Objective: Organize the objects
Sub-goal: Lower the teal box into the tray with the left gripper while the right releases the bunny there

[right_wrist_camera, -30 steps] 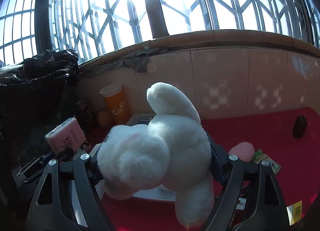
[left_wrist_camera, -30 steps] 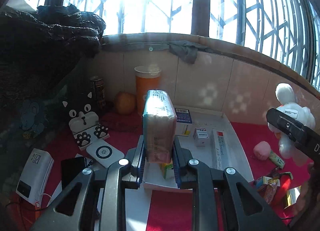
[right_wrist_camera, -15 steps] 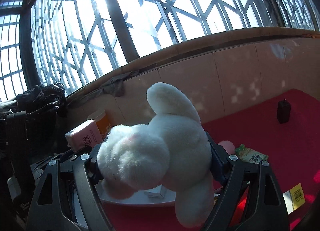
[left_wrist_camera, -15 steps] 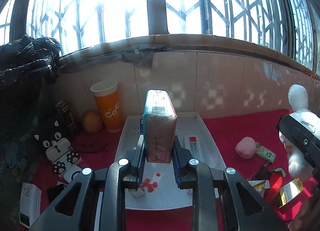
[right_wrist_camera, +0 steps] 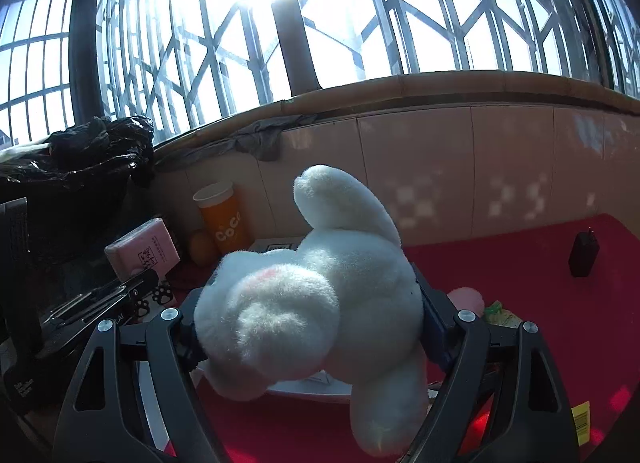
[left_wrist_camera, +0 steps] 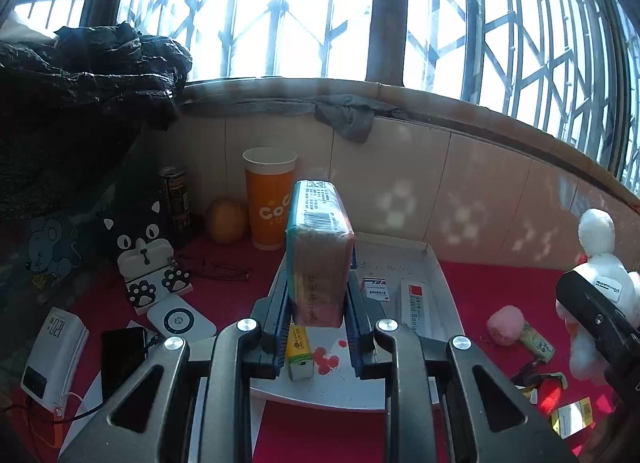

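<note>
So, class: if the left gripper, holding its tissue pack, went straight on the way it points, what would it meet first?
Probably the white tray: the left gripper points slightly downward over it, so the tissue pack would likely reach its floor or far rim before the tiled wall. Depth is uncertain.

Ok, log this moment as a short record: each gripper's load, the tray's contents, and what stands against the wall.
left gripper: shut on tissue pack, held above the tray
right gripper: shut on white plush toy
tray: white, on red cloth; holds small boxes and a yellow carton
by the wall: orange cup, orange, dark can
loose on cloth: pink pompom
</note>
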A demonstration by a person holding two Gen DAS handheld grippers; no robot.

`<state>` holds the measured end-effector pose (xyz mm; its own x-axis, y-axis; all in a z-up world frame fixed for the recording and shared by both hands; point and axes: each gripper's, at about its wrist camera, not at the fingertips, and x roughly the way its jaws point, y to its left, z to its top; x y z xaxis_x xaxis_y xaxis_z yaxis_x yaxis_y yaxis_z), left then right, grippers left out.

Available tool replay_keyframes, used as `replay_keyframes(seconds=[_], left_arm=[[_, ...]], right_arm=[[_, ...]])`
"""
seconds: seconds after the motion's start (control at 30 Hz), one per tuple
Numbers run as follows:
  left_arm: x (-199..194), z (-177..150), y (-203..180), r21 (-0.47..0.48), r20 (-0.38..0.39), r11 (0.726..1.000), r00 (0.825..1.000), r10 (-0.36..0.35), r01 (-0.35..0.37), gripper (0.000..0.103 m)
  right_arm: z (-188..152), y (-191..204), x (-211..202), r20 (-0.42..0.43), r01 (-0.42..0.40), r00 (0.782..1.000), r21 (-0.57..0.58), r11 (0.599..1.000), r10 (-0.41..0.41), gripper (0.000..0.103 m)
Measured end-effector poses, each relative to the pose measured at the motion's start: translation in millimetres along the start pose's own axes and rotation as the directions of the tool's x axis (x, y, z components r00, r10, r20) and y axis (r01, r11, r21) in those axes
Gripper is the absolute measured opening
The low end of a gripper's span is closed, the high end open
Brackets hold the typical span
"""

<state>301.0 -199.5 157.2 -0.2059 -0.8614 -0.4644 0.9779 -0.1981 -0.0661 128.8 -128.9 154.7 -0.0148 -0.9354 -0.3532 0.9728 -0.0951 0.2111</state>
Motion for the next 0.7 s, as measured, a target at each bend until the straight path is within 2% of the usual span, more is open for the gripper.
replay_keyframes(seconds=[0.17, 0.23, 0.33, 0.5, 0.6, 0.7], left_arm=[[18, 10, -17, 0.111, -0.062, 0.991, 0.996, -0.062, 0.069, 0.023], [24, 10, -17, 0.128, -0.085, 0.987, 0.993, -0.082, 0.092, 0.023], [28, 4, -13, 0.099, -0.099, 0.985, 0.986, -0.132, 0.142, 0.023], [31, -21, -5, -0.012, -0.098, 0.983, 0.978, -0.185, 0.185, 0.024], [27, -35, 2, -0.083, -0.059, 0.982, 0.983, -0.176, 0.171, 0.024], [37, -38, 2, -0.085, -0.078, 0.983, 0.982, -0.17, 0.164, 0.024]], right_arm=[[-1, -9, 2, 0.038, 0.005, 0.999, 0.087, 0.996, -0.009, 0.083], [5, -11, 9, 0.04, -0.003, 0.999, 0.102, 0.995, -0.001, 0.083], [25, -11, 32, -0.006, -0.026, 1.0, 0.094, 0.995, 0.027, 0.083], [51, -4, 92, -0.167, -0.077, 0.982, 0.079, 0.994, 0.089, 0.083], [48, 6, 121, -0.235, -0.047, 0.97, 0.037, 0.998, 0.055, 0.083], [41, 20, 130, -0.242, -0.035, 0.97, -0.041, 0.999, 0.024, 0.083]])
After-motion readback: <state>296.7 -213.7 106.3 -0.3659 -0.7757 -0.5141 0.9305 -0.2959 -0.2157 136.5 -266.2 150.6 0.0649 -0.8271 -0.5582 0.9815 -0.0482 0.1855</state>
